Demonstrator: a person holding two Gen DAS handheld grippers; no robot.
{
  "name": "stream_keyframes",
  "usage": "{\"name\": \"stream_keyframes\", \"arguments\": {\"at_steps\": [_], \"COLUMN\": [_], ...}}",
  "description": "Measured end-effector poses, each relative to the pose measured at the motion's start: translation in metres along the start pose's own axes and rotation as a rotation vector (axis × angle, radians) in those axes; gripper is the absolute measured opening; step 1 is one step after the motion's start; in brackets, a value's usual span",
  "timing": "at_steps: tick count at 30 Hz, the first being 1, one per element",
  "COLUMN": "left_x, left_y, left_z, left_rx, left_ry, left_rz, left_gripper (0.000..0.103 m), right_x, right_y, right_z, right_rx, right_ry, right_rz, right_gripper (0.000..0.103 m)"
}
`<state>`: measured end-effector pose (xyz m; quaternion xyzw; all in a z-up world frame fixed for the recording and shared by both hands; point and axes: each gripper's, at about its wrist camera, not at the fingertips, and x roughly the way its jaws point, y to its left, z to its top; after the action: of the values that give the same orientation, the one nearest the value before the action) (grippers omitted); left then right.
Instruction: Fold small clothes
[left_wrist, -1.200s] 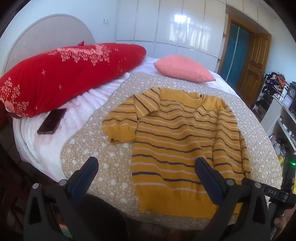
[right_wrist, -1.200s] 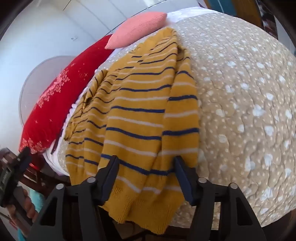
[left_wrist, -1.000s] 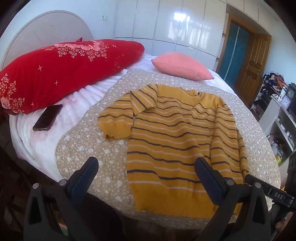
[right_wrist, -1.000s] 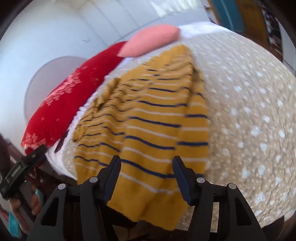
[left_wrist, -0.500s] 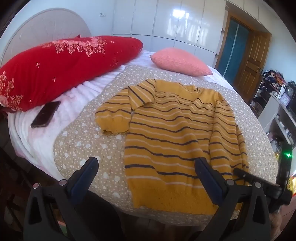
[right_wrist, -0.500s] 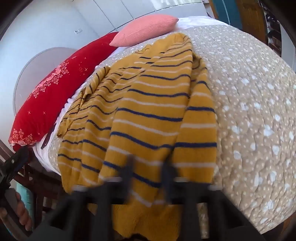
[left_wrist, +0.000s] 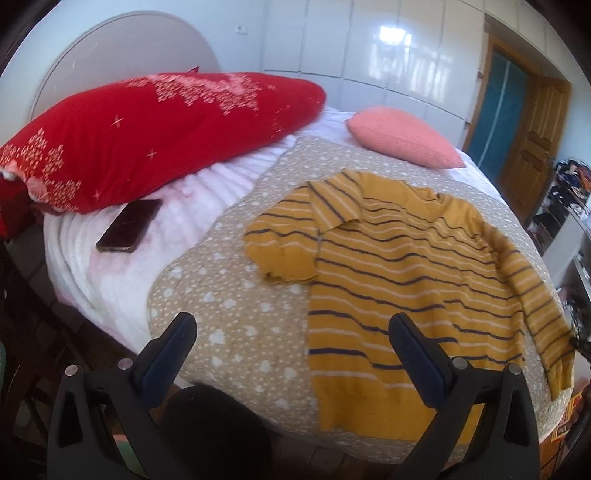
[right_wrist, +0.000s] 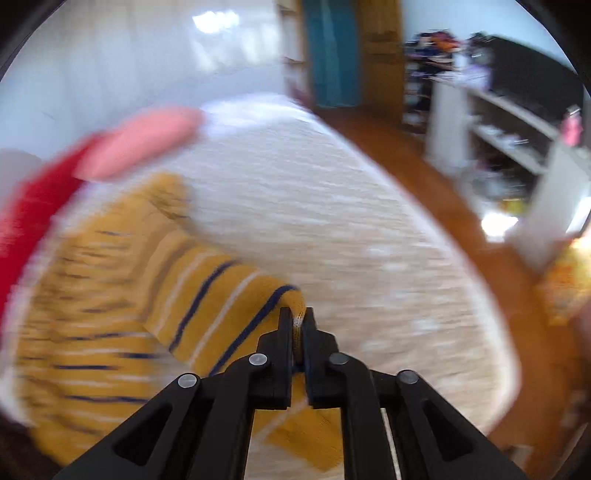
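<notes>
In the left wrist view, the left gripper (left_wrist: 291, 339) is hovering over the near edge of the bed with its jaws spread wide and nothing between them. The sweater (left_wrist: 399, 280), mustard with dark and white stripes, is lying flat on the dotted blanket (left_wrist: 236, 317), its hem toward the camera and its collar toward the far side. One sleeve (left_wrist: 284, 243) is lying folded in at the shoulder, with its cuff just beside the body of the sweater; the other sleeve (left_wrist: 535, 306) is running down along the right edge toward the bed's corner. The gripper's right finger (left_wrist: 413, 347) is showing in front of the hem, the left finger (left_wrist: 170, 350) in front of bare blanket. A red pillow (left_wrist: 147, 136) is resting on the white bedding behind, a phone (left_wrist: 129, 225) is lying just below it, and a pink cushion (left_wrist: 402, 136) is sitting beyond the collar. In the right wrist view, which is heavily blurred, the right gripper (right_wrist: 298, 325) is pinching a fold of striped sweater (right_wrist: 207, 295) fabric between jaws closed almost fully together, and the cloth is rising from the blanket (right_wrist: 369, 236) up to the fingertips. The rest of the sweater is lying to the left, with the pillow (right_wrist: 26, 218) and cushion (right_wrist: 144, 140) smeared beyond it. Shelves (right_wrist: 509, 122) are standing past the bed on the right.
</notes>
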<state>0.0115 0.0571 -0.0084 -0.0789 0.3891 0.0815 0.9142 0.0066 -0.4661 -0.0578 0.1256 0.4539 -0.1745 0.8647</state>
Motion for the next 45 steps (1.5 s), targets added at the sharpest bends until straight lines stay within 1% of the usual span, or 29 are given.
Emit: {"name": "stream_keyframes", "arguments": {"at_steps": [1, 2, 3, 4, 5, 6, 7, 9, 10, 11, 12, 13, 15, 16, 17, 19, 22, 23, 24, 26, 27, 31, 34, 35, 36, 38, 40, 42, 45], "left_x": [0.0, 0.001, 0.001, 0.002, 0.002, 0.003, 0.004, 0.006, 0.008, 0.009, 0.011, 0.013, 0.015, 0.013, 0.012, 0.009, 0.008, 0.009, 0.01, 0.012, 0.013, 0.016, 0.02, 0.02, 0.021, 0.021, 0.021, 0.021, 0.023], "left_y": [0.003, 0.006, 0.007, 0.008, 0.009, 0.009, 0.01, 0.009, 0.008, 0.007, 0.005, 0.002, -0.003, -0.006, -0.008, -0.011, -0.011, -0.01, -0.01, -0.009, -0.009, -0.012, -0.017, -0.018, -0.019, -0.023, -0.024, -0.024, -0.021], "left_z": [-0.001, -0.002, -0.002, -0.003, -0.004, -0.004, -0.005, -0.007, -0.007, -0.008, -0.008, -0.009, -0.009, -0.009, -0.01, -0.01, -0.011, -0.01, -0.01, -0.01, -0.01, -0.011, -0.012, -0.013, -0.013, -0.013, -0.013, -0.011, -0.009], "left_rx": [-0.005, -0.01, -0.013, -0.011, -0.009, -0.008, -0.006, -0.007, -0.006, -0.002, -0.002, 0.005, 0.008, 0.015, 0.019, 0.028, 0.032, 0.031, 0.03, 0.027, 0.027, 0.041, 0.062, 0.068, 0.078, 0.099, 0.117, 0.127, 0.134], "left_ry": [0.002, -0.004, -0.007, -0.004, 0.001, 0.002, 0.005, 0.004, 0.009, 0.015, 0.02, 0.028, 0.034, 0.033, 0.029, 0.017, 0.016, 0.022, 0.028, 0.036, 0.04, 0.047, 0.053, 0.053, 0.051, 0.043, 0.029, 0.02, 0.012], "left_rz": [0.007, 0.006, 0.008, 0.013, 0.017, 0.014, 0.014, 0.004, -0.001, -0.005, -0.013, -0.021, -0.035, -0.04, -0.044, -0.046, -0.039, -0.037, -0.034, -0.025, -0.022, -0.007, 0.002, 0.001, 0.0, 0.005, 0.016, 0.028, 0.041], "left_gripper": [0.103, 0.103, 0.103, 0.103, 0.103, 0.103, 0.103, 0.103, 0.103, 0.103, 0.103, 0.103, 0.103, 0.103, 0.103, 0.103, 0.103, 0.103, 0.103, 0.103, 0.103, 0.103, 0.103, 0.103, 0.103, 0.103, 0.103, 0.103, 0.103], "right_x": [0.004, 0.0, -0.006, -0.007, -0.01, -0.01, -0.016, -0.01, -0.006, 0.002, 0.009, 0.015, 0.026, 0.031, 0.035, 0.041, 0.051, 0.055, 0.056, 0.059, 0.059, 0.051, 0.041, 0.041, 0.036, 0.038, 0.031, 0.023, 0.008], "right_y": [-0.003, -0.006, -0.012, -0.013, -0.02, -0.027, -0.03, -0.042, -0.043, -0.04, -0.039, -0.037, -0.033, -0.034, -0.037, -0.045, -0.052, -0.052, -0.057, -0.055, -0.054, -0.047, -0.054, -0.055, -0.065, -0.076, -0.094, -0.111, -0.128], "right_z": [0.0, -0.003, -0.004, -0.009, -0.013, -0.018, -0.022, -0.043, -0.052, -0.063, -0.073, -0.078, -0.083, -0.083, -0.079, -0.07, -0.052, -0.044, -0.037, -0.021, -0.015, 0.007, 0.003, 0.006, -0.003, 0.001, 0.006, 0.023, 0.046], "right_rx": [0.022, 0.045, 0.062, 0.089, 0.112, 0.15, 0.177, 0.278, 0.316, 0.35, 0.368, 0.387, 0.425, 0.455, 0.494, 0.576, 0.627, 0.633, 0.629, 0.605, 0.591, 0.507, 0.463, 0.452, 0.445, 0.437, 0.438, 0.447, 0.46], "right_ry": [0.007, -0.005, -0.032, -0.032, -0.043, -0.038, -0.029, 0.023, 0.056, 0.099, 0.121, 0.139, 0.162, 0.157, 0.144, 0.097, 0.046, 0.035, 0.027, 0.018, 0.009, -0.044, -0.073, -0.076, -0.077, -0.074, -0.093, -0.134, -0.182], "right_rz": [0.026, 0.068, 0.108, 0.165, 0.214, 0.296, 0.36, 0.565, 0.641, 0.704, 0.724, 0.732, 0.701, 0.699, 0.699, 0.653, 0.598, 0.574, 0.551, 0.491, 0.473, 0.417, 0.381, 0.366, 0.358, 0.323, 0.274, 0.209, 0.135], "right_gripper": [0.008, 0.012, 0.018, 0.033, 0.041, 0.041, 0.041, 0.041, 0.041, 0.042, 0.043, 0.046, 0.047, 0.047, 0.047, 0.047, 0.047, 0.045, 0.042, 0.021, 0.019, 0.018, 0.017, 0.017, 0.016, 0.014, 0.013, 0.012, 0.012]}}
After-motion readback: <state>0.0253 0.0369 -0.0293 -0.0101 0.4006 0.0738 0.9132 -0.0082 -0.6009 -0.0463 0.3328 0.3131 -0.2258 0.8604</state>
